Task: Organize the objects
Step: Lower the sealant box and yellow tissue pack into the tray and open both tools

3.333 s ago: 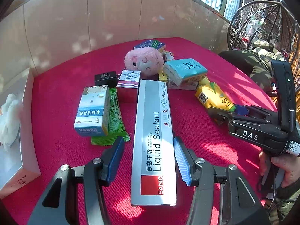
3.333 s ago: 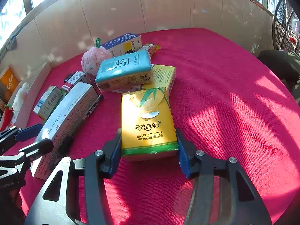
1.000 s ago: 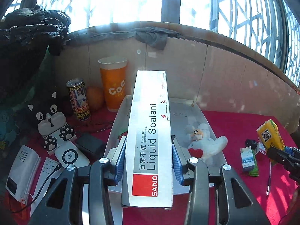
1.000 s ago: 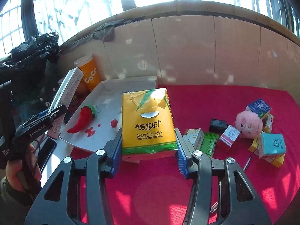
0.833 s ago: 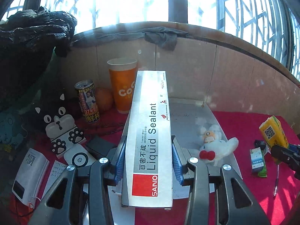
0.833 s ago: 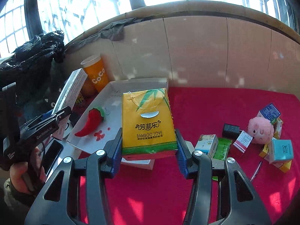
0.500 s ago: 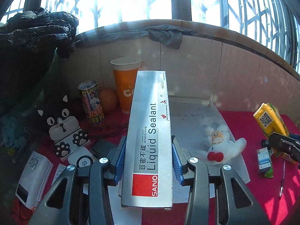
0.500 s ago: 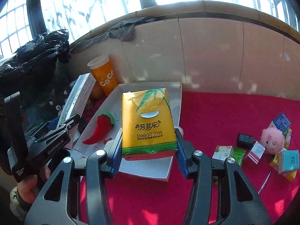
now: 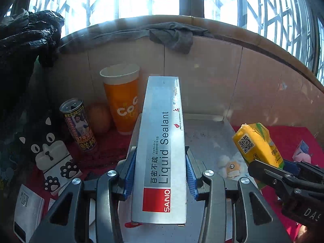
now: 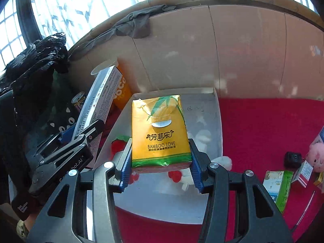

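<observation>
While left fingers (image 9: 160, 171) clamp long glossy sealant box (image 9: 162, 141), right fingers (image 10: 161, 165) pinch crinkly yellow tissue pack (image 10: 160, 129).

The long silver box (image 9: 162, 151) clamped between the left tongs (image 9: 160, 174) reads "Liquid Sealant" and "SANIO". The yellow pack (image 10: 161, 129) between the right tongs (image 10: 161, 166) reads "BAMBOO LOVE". Beyond the left tongs, an orange cup (image 9: 121, 99) shows "CoC".
</observation>
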A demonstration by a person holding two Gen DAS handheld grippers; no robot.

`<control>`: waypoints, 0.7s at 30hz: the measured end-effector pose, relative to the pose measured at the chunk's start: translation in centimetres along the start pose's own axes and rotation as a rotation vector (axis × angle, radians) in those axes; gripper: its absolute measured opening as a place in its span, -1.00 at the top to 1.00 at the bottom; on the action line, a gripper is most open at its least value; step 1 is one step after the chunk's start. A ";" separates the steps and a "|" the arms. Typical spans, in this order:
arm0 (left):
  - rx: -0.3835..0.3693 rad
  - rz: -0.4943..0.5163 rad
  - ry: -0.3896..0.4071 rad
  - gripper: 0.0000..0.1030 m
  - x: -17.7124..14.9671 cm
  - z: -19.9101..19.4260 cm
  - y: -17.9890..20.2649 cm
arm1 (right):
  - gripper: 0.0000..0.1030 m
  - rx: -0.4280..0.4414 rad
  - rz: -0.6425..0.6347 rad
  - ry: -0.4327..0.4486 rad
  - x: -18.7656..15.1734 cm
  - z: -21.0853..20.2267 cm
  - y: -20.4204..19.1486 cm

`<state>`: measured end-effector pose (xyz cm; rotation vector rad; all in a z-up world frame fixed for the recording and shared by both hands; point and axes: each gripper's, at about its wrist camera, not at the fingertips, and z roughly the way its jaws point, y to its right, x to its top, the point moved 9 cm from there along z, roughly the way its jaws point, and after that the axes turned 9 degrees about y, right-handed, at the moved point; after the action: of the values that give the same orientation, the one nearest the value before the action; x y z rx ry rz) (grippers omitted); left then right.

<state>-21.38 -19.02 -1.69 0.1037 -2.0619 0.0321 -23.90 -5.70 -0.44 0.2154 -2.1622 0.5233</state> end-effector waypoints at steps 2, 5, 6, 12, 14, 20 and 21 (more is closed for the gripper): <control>-0.002 -0.010 -0.039 0.16 -0.6 1.3 -0.1 | 0.05 -0.005 0.004 -0.024 -0.6 1.2 0.1; 0.016 -0.002 -0.057 0.16 -1.2 2.1 -0.3 | 0.05 0.010 0.004 -0.050 -1.6 2.5 0.0; 0.020 0.002 -0.057 0.16 -1.3 2.3 -0.4 | 0.05 0.006 0.001 -0.054 -1.9 2.8 0.0; 0.051 0.021 -0.044 0.16 -0.9 2.8 -0.8 | 0.04 -0.035 -0.005 -0.062 -2.3 4.1 0.6; 0.053 0.025 -0.047 0.16 -0.9 3.0 -0.7 | 0.04 -0.052 -0.024 -0.053 -2.2 4.4 0.7; 0.074 -0.012 -0.075 0.10 -1.4 3.6 -1.3 | -0.65 -0.079 -0.105 -0.041 -2.4 4.9 0.3; 0.073 -0.010 -0.076 -0.13 -1.5 3.6 -1.3 | -0.89 -0.084 -0.124 -0.033 -2.4 4.8 0.2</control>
<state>-23.77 -20.48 -4.75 0.1630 -2.1360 0.0987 -26.02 -7.73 -5.00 0.3110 -2.1811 0.3597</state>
